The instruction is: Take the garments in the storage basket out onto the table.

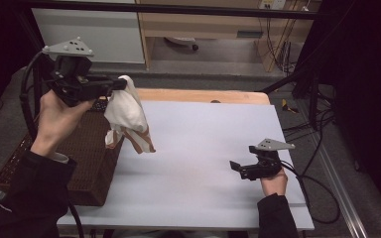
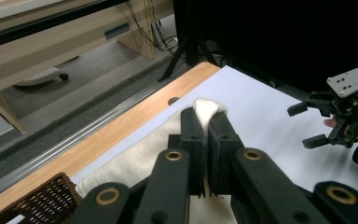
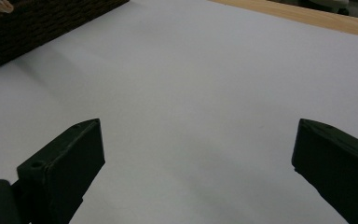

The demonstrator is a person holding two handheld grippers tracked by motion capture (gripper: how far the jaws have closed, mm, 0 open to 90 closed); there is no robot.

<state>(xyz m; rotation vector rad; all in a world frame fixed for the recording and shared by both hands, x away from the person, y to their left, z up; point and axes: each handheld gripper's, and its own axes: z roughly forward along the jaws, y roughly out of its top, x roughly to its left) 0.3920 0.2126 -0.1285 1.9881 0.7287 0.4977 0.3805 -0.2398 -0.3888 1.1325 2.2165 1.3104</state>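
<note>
The left gripper (image 1: 120, 84) is clamping a pinch of the white cloth (image 1: 126, 116) between its jaws, which are standing together on the fabric, and it is holding the cloth in the air just beside the wicker basket (image 1: 87, 148), on the side of the basket that faces the open white mat (image 1: 203, 148). The cloth is hanging free with its long axis running straight down from the pinch, a brown striped edge showing at its lowest fold, and that hem is dangling above the seam where the basket's wall is meeting the mat; whether it is brushing the rim or hanging just clear of it cannot be told from the high view. In the left gripper view the same jaws are pressing a white tuft of the cloth (image 2: 205, 112) between them, with the rest of the fabric trailing back under the gripper toward the basket (image 2: 37, 200). The right gripper (image 1: 239, 168) is waiting well apart from the basket, far across the mat, with its jaws standing wide apart and holding nothing, pointing back toward the basket; the right gripper view is showing bare mat (image 3: 191, 93) between its jaws. What the coming move seems to depend on is that the free lower end of the cloth is lying away from the basket toward the right gripper, so the right hand is probably the one to cross the mat toward the basket and take the dangling edge, while the left is already the nearer and occupied one.
</note>
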